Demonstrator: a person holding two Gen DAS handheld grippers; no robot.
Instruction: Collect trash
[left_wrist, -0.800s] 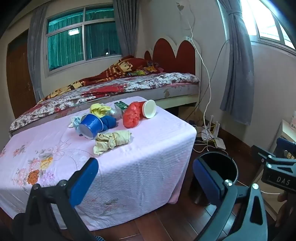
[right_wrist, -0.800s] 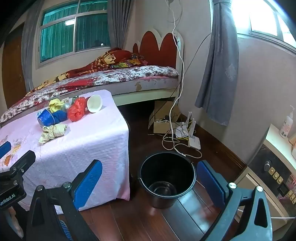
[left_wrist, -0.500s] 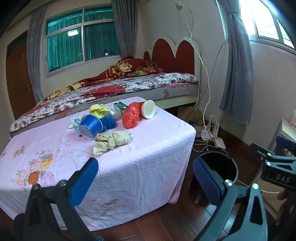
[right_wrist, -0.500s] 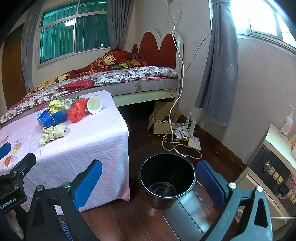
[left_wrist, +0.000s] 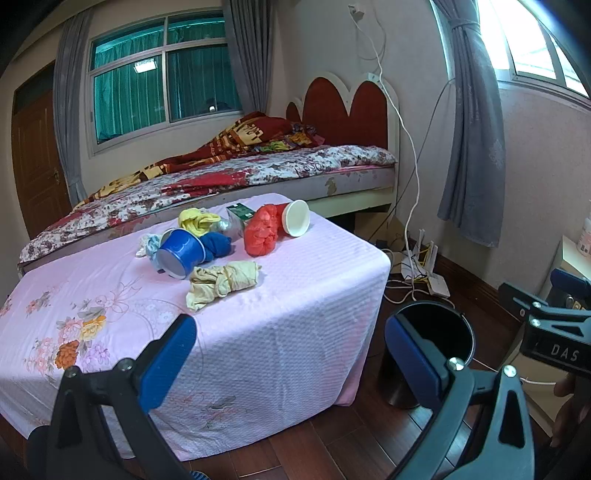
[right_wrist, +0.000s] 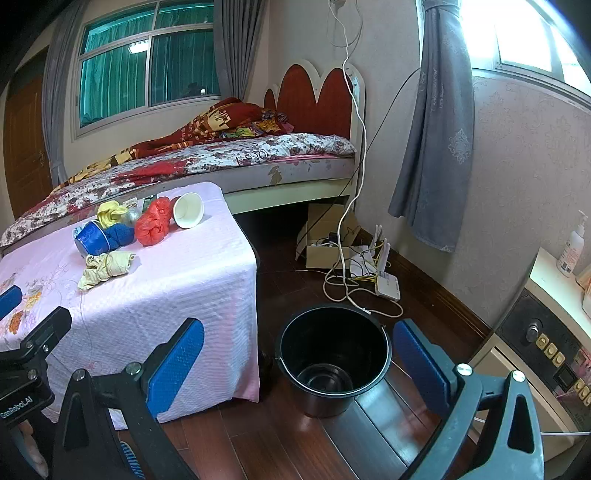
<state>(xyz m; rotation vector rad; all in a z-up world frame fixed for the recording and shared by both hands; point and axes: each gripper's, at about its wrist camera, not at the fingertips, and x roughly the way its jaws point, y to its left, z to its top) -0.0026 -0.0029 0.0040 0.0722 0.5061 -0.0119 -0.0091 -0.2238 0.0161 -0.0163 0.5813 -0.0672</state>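
In the left wrist view, the left gripper (left_wrist: 290, 345) hangs over the near edge of the low surface draped in a pink flowered cloth (left_wrist: 280, 295), its blue-padded fingers (left_wrist: 166, 360) wide apart with nothing between them. The trash sits bunched at the far end of that cloth: a blue round tub lying on its side (left_wrist: 181, 253), a crumpled pale-yellow rag (left_wrist: 221, 282) just in front of it, a dark blue cloth wad (left_wrist: 218, 245), a bright yellow cloth wad (left_wrist: 195, 219), a red crumpled plastic bag (left_wrist: 262, 232), a white paper cup tipped over (left_wrist: 297, 218) and a small green carton (left_wrist: 240, 214). This view shows the whole near stretch of cloth with its flower print, while the black round bucket (left_wrist: 447, 321) on the wooden floor is half hidden behind the right-hand finger. The right gripper's black body shows at the right edge.

In the right wrist view, the right gripper (right_wrist: 297, 360) is over the floor with its blue fingers (right_wrist: 419, 360) also spread wide and empty. The bucket (right_wrist: 332, 354) stands fully in sight between them, just beside the corner of the draped surface (right_wrist: 207, 280), and its inside looks bare. Only here do a cardboard box (right_wrist: 325, 243) by the bed, a white router with tangled cables (right_wrist: 384, 284) and a white pump bottle (right_wrist: 570, 247) on a ledge come clearly into sight. The trash pile appears smaller, up at the left.
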